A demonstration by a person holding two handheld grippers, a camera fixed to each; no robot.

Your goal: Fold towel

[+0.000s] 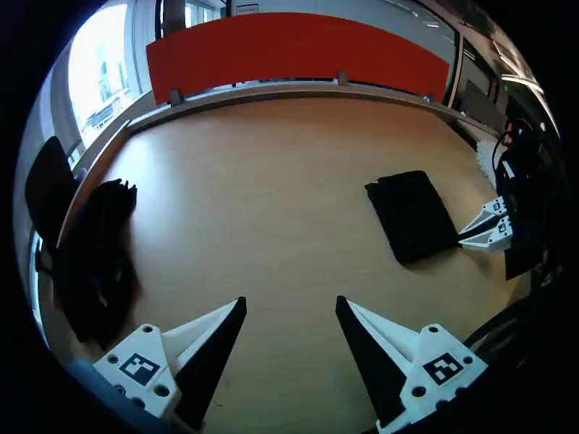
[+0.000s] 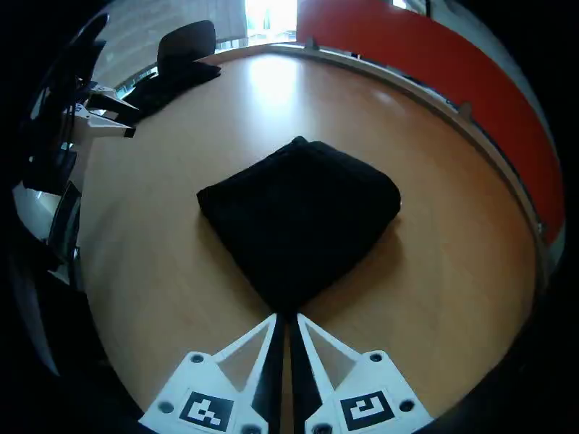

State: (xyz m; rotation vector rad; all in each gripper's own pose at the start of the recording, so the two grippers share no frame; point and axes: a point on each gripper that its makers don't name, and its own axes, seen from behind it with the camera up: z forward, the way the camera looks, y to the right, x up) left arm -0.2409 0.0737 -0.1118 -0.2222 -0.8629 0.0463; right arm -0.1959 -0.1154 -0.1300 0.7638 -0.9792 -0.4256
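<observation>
A black towel (image 2: pixel 304 210) lies folded into a thick rectangle on the wooden table (image 2: pixel 449 289). My right gripper (image 2: pixel 288 318) is at the towel's near corner, its fingers closed together on the tip of that corner. In the left gripper view the same towel (image 1: pixel 412 213) sits at the right, with the right gripper (image 1: pixel 461 244) touching its lower right corner. My left gripper (image 1: pixel 289 311) hovers open over bare wood, well away from the towel, with nothing between its fingers. It also appears far off in the right gripper view as the left gripper (image 2: pixel 130 132).
A heap of dark cloth (image 1: pixel 98 267) lies at the table's left edge beside a black chair (image 1: pixel 47 188). A red partition (image 1: pixel 289 47) runs along the table's far edge. Dark equipment and cables (image 1: pixel 525 188) stand at the right behind the right gripper.
</observation>
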